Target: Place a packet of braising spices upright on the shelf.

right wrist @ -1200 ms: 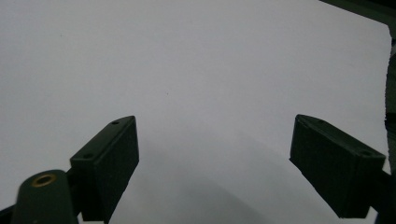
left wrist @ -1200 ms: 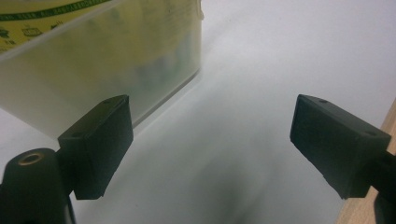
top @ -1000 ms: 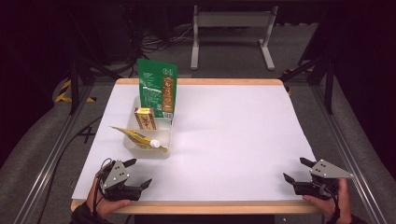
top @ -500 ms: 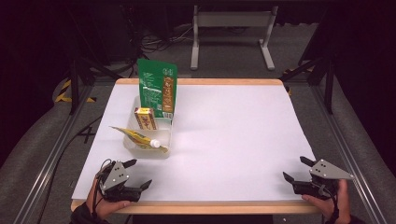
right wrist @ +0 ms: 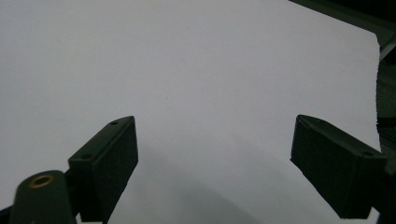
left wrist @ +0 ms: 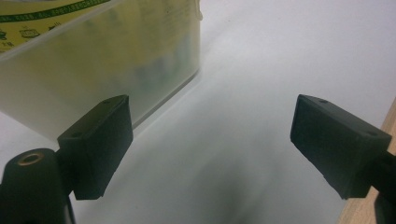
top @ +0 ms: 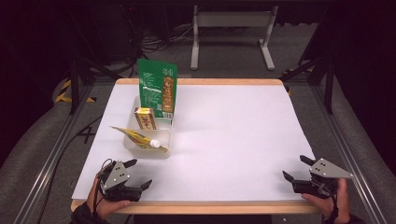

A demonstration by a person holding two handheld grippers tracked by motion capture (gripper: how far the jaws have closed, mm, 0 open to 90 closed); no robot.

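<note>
The high view takes in the whole white table (top: pixel 224 135) at once: the left gripper (top: pixel 139 175) sits at the near left corner in a hand (top: pixel 105 205), the right gripper (top: pixel 299 169) at the near right corner in the other hand (top: pixel 332 198), well apart from each other. Just beyond the left gripper stands a clear tub (top: pixel 148 140). In it a green pouch (top: pixel 157 87) stands upright at the far end, a small box (top: pixel 145 118) stands upright in front of it, and a yellow tube (top: pixel 138 137) lies tilted across the near part, its long axis running from the tub's left rim down to the right, white cap (top: pixel 154 143) toward the near right corner.

The left gripper view gives what the high view cannot: the tub (left wrist: pixel 100 65) up close, its frosted wall just beyond the view's left jaw and not touching it, with yellow and green shapes blurred through the plastic. Its jaws stand wide apart over bare table (left wrist: pixel 261 93), nothing between them; wood edge shows at the lower right.

The right gripper view looks over bare table (right wrist: pixel 196 70) toward its far corner. Its jaws too are spread wide, with nothing held
</note>
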